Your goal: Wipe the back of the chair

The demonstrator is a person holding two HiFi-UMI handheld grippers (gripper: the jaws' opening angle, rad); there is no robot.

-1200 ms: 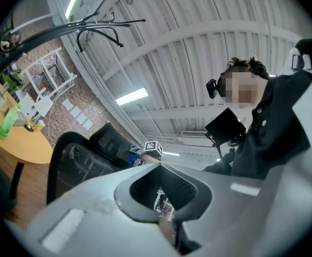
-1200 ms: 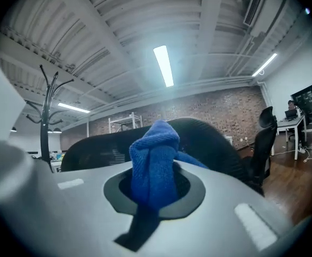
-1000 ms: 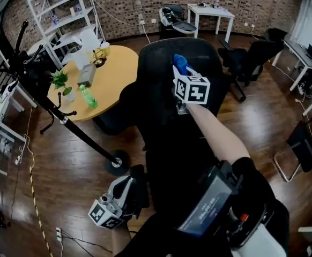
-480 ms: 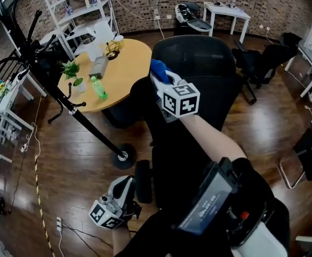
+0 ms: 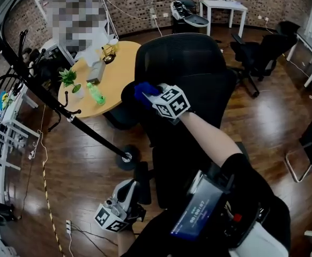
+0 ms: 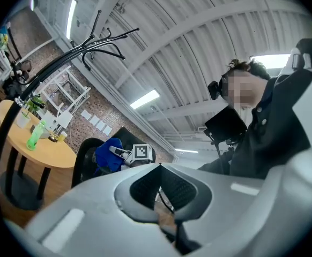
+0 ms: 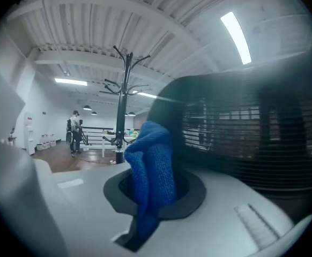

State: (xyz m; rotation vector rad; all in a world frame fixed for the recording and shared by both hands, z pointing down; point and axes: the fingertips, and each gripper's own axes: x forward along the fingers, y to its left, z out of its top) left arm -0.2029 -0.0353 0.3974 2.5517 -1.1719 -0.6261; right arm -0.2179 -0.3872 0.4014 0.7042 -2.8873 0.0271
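A black office chair (image 5: pixel 193 68) with a mesh back stands in the middle of the head view. My right gripper (image 5: pixel 148 92) is shut on a blue cloth (image 5: pixel 143 89) and presses it against the left edge of the chair back. In the right gripper view the blue cloth (image 7: pixel 151 165) sticks up between the jaws, with the mesh back (image 7: pixel 252 133) close on the right. My left gripper (image 5: pixel 130 193) hangs low beside the chair base, shut with nothing in it. The left gripper view shows the blue cloth (image 6: pixel 109 153) and the chair (image 6: pixel 83 159) from below.
A round yellow table (image 5: pixel 116 71) with a green bottle (image 5: pixel 95 93) and a small plant (image 5: pixel 68 79) stands left of the chair. A black coat rack pole (image 5: pixel 65 114) leans across to its base (image 5: pixel 126 157). More black chairs (image 5: pixel 263 52) and a white table (image 5: pixel 223 7) stand behind.
My right gripper has carried the blue cloth down and to the left across the chair back, from its upper middle to its left edge. The left gripper has stayed low.
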